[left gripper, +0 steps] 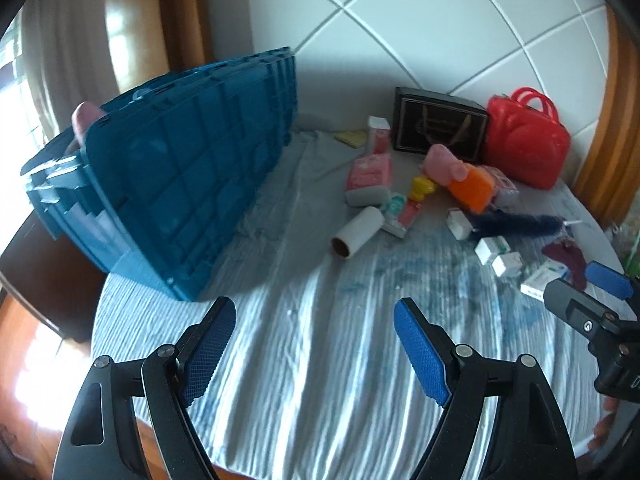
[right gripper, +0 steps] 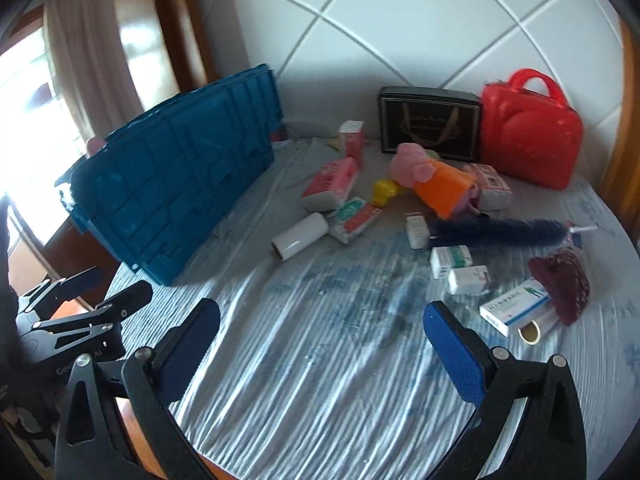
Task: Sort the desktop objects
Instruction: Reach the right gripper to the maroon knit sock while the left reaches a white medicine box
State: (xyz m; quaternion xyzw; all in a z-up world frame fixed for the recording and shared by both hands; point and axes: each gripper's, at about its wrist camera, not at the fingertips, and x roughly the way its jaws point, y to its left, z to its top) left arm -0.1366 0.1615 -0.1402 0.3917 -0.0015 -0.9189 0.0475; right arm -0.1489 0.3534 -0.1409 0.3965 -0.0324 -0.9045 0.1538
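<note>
Many small items lie loose on the round table's striped cloth (right gripper: 320, 360): paper roll (right gripper: 301, 236), tissue packs (right gripper: 330, 184), plush pig (right gripper: 432, 178), medicine boxes (right gripper: 468, 270), duster (right gripper: 496, 230). Blue crate (right gripper: 176, 196) stands at the left, likely the sorting bin; something pink shows above its rim. Left gripper (left gripper: 316, 344) and right gripper (right gripper: 322, 344) hover low at the near edge, fingers apart, holding nothing.

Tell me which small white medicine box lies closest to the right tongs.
The long blue-striped box beside the dark red pouch; the others lie farther back, near the feather duster.
</note>
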